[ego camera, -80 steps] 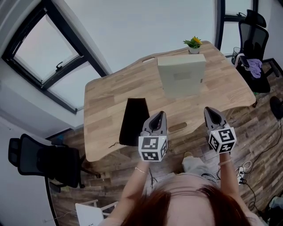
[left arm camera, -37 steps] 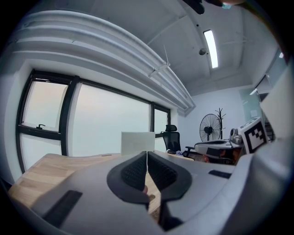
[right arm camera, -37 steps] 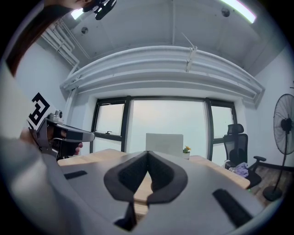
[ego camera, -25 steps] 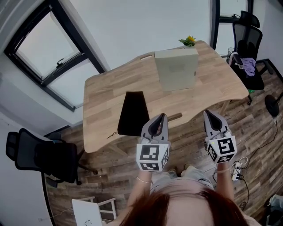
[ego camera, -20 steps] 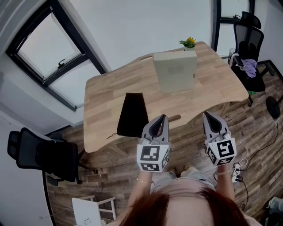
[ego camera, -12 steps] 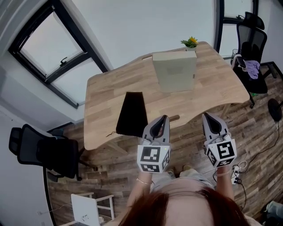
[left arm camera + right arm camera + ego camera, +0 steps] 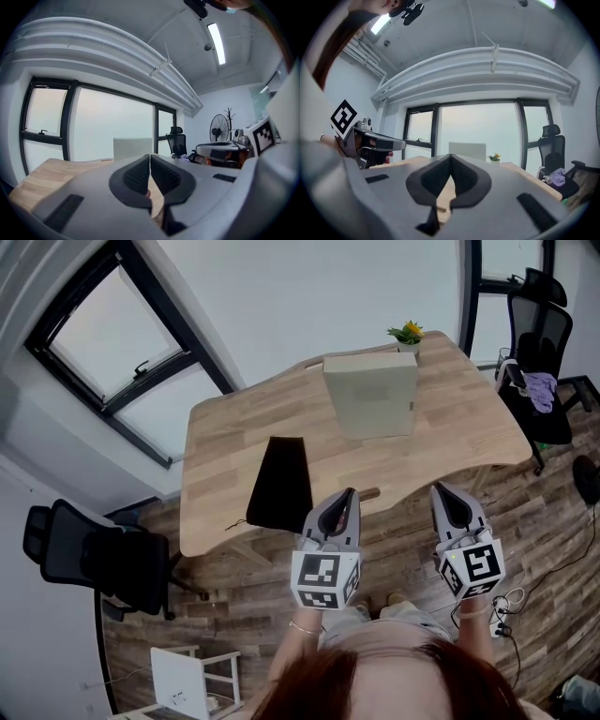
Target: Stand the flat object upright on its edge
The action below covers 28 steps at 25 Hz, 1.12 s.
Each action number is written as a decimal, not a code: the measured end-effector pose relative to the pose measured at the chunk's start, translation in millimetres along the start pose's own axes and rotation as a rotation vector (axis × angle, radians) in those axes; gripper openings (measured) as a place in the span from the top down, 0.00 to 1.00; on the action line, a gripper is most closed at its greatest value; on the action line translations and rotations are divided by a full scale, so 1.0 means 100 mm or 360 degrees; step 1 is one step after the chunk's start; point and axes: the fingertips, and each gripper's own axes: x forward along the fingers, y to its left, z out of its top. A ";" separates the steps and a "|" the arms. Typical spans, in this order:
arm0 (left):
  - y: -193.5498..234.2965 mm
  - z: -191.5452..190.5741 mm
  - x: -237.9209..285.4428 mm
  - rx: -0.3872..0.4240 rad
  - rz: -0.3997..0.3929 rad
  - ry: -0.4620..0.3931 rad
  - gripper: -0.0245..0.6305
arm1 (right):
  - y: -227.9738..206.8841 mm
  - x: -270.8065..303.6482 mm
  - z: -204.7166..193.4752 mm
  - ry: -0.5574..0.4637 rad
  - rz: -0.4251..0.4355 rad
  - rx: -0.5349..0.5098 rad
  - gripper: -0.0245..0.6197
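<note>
A pale flat box stands upright on its edge at the far side of the wooden table; it also shows small beyond the jaws as the box and the box. My left gripper and right gripper hover shut and empty, side by side, off the table's near edge, well short of the box. Jaw tips meet in the left gripper view and the right gripper view.
A black flat pouch lies on the table's near left. A small potted plant stands behind the box. Office chairs stand at left and far right. A white stool is on the wood floor.
Both grippers stay shut and hold their place near each other; the head view has shifted slightly, so the table sits a little further right in the picture.
</note>
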 end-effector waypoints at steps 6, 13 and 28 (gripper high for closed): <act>-0.06 0.01 0.05 0.0017 -0.0018 0.0005 0.94 | -0.07 -0.01 -0.02 0.0001 -0.0026 0.0011 0.96; -0.05 -0.01 0.06 0.0027 -0.0026 0.0018 0.94 | -0.05 -0.01 -0.05 0.0014 -0.0048 -0.0016 0.96; 0.00 -0.03 0.03 0.0016 -0.0042 0.0027 0.94 | 0.02 -0.01 -0.04 0.0013 -0.0073 -0.0020 0.96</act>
